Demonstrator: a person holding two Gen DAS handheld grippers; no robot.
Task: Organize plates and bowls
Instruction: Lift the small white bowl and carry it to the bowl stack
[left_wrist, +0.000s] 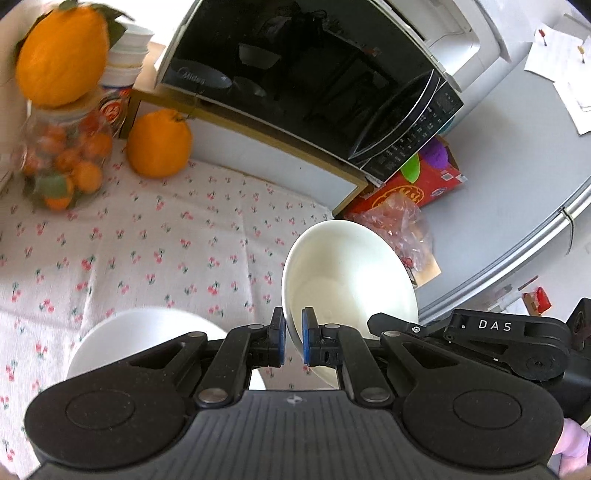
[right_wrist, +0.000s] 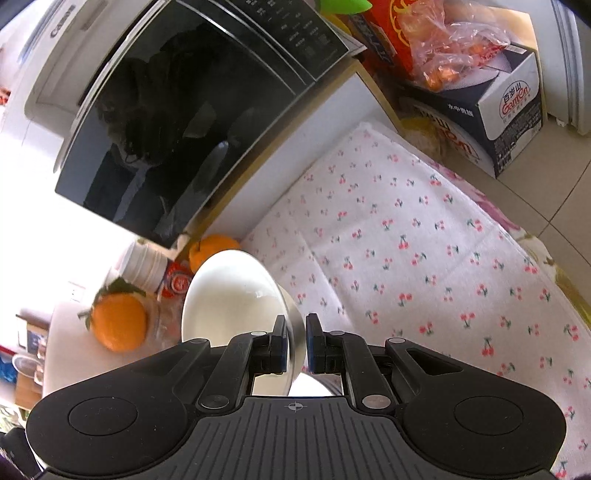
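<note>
My left gripper (left_wrist: 293, 334) is shut on the rim of a white bowl (left_wrist: 351, 273), which it holds tilted above the cherry-print cloth (left_wrist: 155, 243). The other gripper's black body (left_wrist: 498, 339) reaches the same bowl's right side. In the right wrist view my right gripper (right_wrist: 296, 341) is shut on the rim of the white bowl (right_wrist: 229, 295), which tips away to the left. A second white dish (left_wrist: 147, 332) lies on the cloth beneath and to the left, seen as a sliver (right_wrist: 314, 386) under the right fingers. A stack of white bowls (left_wrist: 125, 55) stands beside the microwave.
A black microwave (left_wrist: 295, 74) sits on a wooden shelf behind the cloth, with a white printer (left_wrist: 454, 33) on top. Large oranges (left_wrist: 159, 144) and a glass jar of small oranges (left_wrist: 66, 158) stand at left. A red box (left_wrist: 424, 184) and a plastic bag (left_wrist: 402, 225) lie right.
</note>
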